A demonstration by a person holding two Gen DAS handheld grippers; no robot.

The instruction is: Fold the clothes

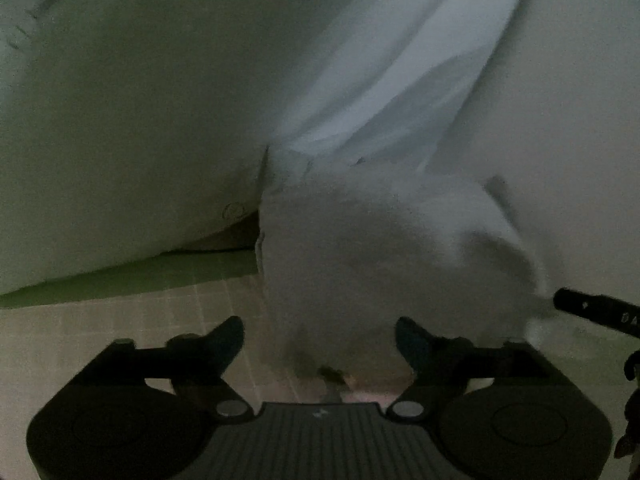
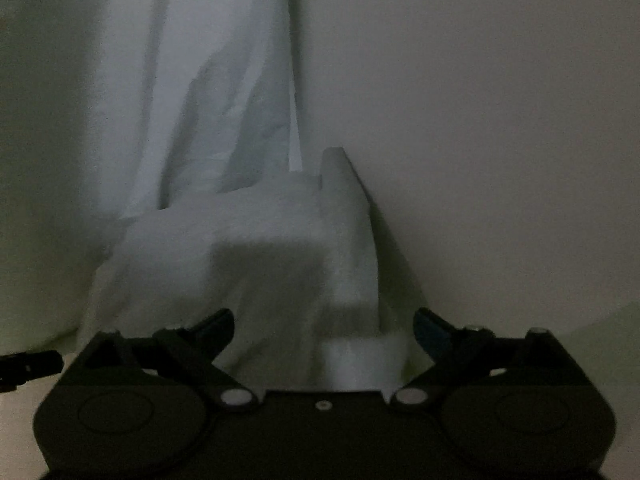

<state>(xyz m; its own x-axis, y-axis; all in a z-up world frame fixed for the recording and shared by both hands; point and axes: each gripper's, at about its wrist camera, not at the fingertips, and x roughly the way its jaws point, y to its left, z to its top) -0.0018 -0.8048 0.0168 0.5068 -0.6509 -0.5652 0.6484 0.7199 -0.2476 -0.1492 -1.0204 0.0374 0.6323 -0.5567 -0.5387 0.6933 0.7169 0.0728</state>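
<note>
The garment, a pale white-to-light-blue piece of cloth, lies on a pale tabletop and stretches away from both cameras in long creased folds. Its near end is bunched and doubled over, and in the left wrist view that end droops past the table's front edge, so it hangs in front of a tiled floor and a green strip under the table. The light is dim and the near cloth is blurred, so I cannot tell what kind of garment it is.

The left gripper has its 2 fingers spread wide apart. The blurred cloth sits between and just ahead of them, but neither pad presses on it. At the right edge of that view a dark part of the other tool pokes in near the cloth.

The right gripper also stands wide apart. A folded white edge of the garment lies between its fingers, loose and unclamped. In this view the cloth's right border runs straight up the tabletop, with bare surface beside it.
</note>
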